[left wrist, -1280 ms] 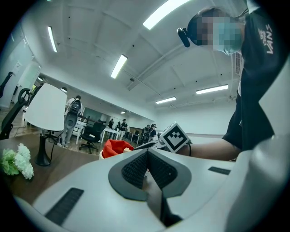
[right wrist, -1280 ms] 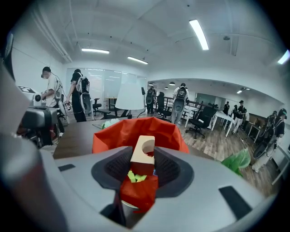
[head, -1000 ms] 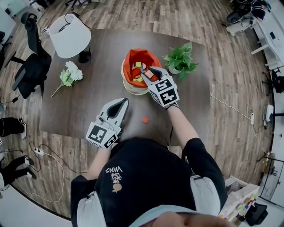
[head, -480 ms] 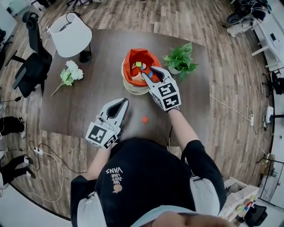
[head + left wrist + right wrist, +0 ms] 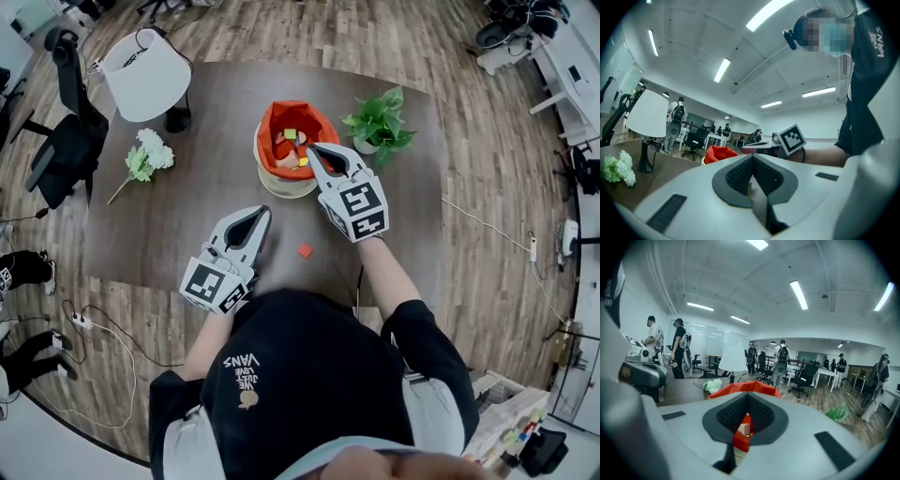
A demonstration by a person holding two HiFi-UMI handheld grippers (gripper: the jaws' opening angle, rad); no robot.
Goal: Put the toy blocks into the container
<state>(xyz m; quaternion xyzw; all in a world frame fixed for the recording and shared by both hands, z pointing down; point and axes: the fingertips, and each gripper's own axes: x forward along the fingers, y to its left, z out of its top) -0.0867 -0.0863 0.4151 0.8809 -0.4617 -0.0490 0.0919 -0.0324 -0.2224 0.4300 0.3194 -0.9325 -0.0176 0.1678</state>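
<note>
Behind right gripper [image 5: 313, 149], part of container [image 5: 270, 122].

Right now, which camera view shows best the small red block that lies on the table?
The head view: the red block lies in plain sight on the table, apart from the container. Neither the left gripper view nor the right gripper view shows it; both look toward the container.

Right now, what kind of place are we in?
Probably an open-plan office or lab: swivel office chairs, long ceiling strip lights, and several people standing about in the background.
</note>
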